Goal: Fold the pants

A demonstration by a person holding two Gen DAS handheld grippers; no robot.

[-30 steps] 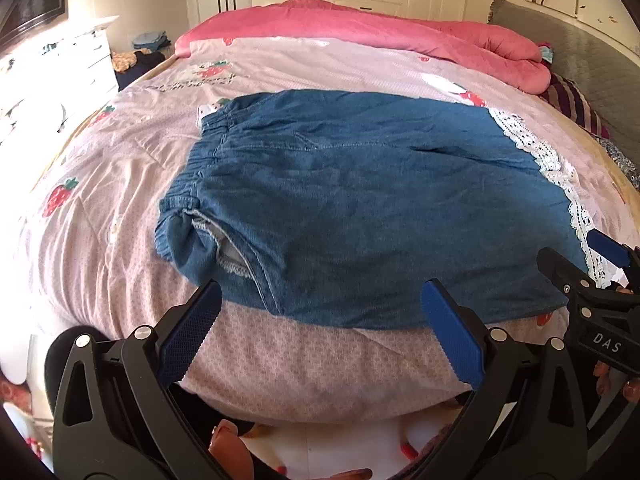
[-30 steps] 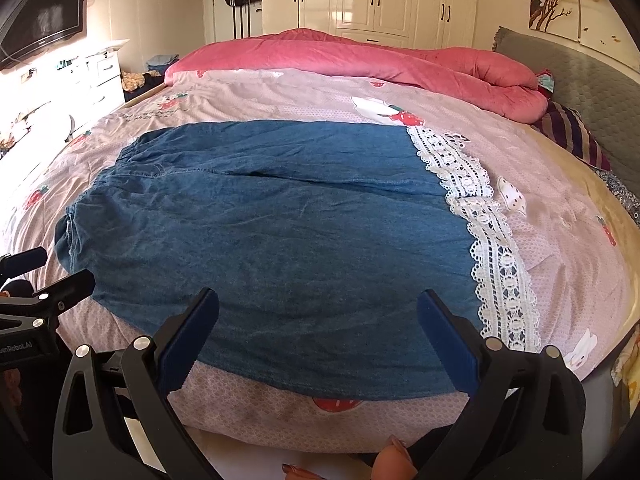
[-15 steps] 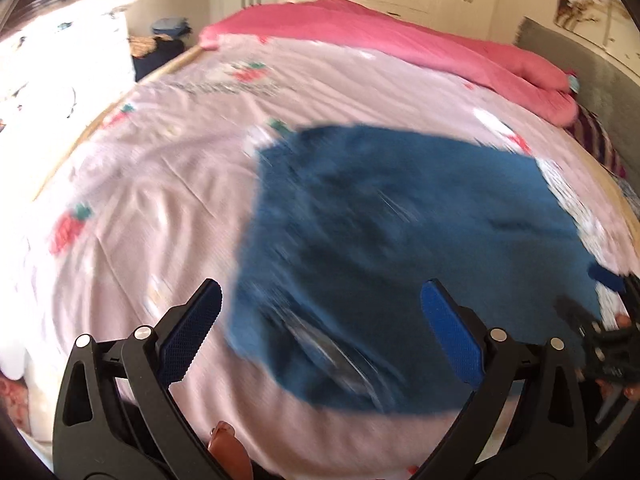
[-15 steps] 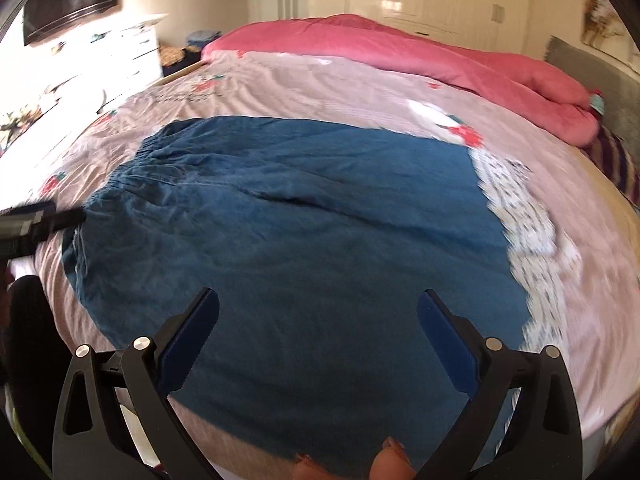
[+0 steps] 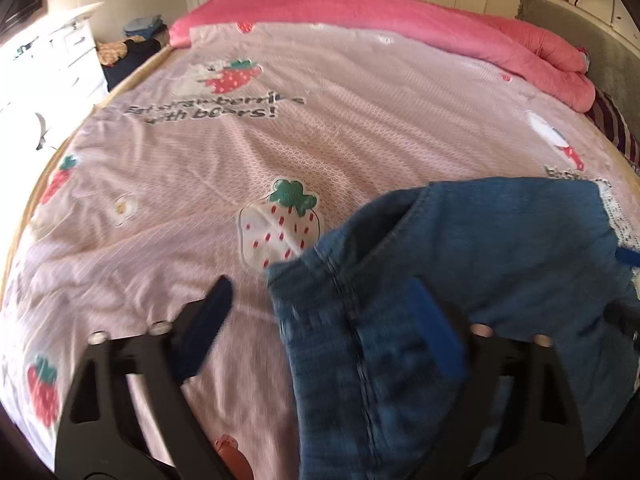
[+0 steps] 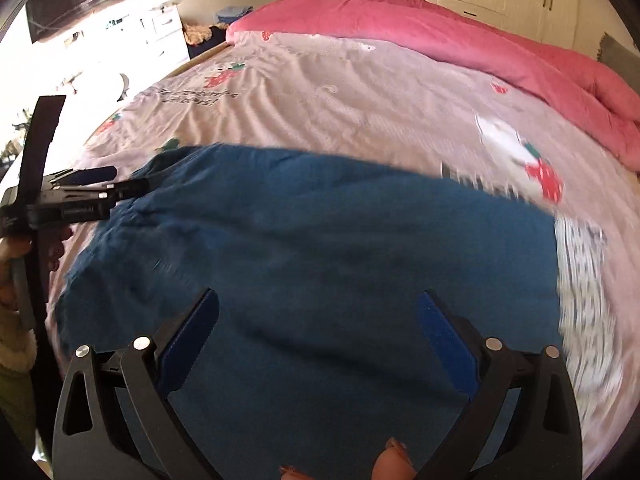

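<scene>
Pink strawberry-print bedsheet (image 5: 200,208) fills the left of the left wrist view, where the left gripper (image 5: 324,316) has its fingers spread wide, the waistband edge of the blue denim pants (image 5: 460,280) lying between them. Further right, the pants lie flat on the bed, lace hem (image 6: 580,288) at the far right. Right gripper (image 6: 320,328) is over the denim, fingers spread and holding nothing.

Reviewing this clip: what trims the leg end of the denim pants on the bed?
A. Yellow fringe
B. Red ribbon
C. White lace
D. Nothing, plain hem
C: a band of white lace runs along the right edge of the blue pants.
</scene>
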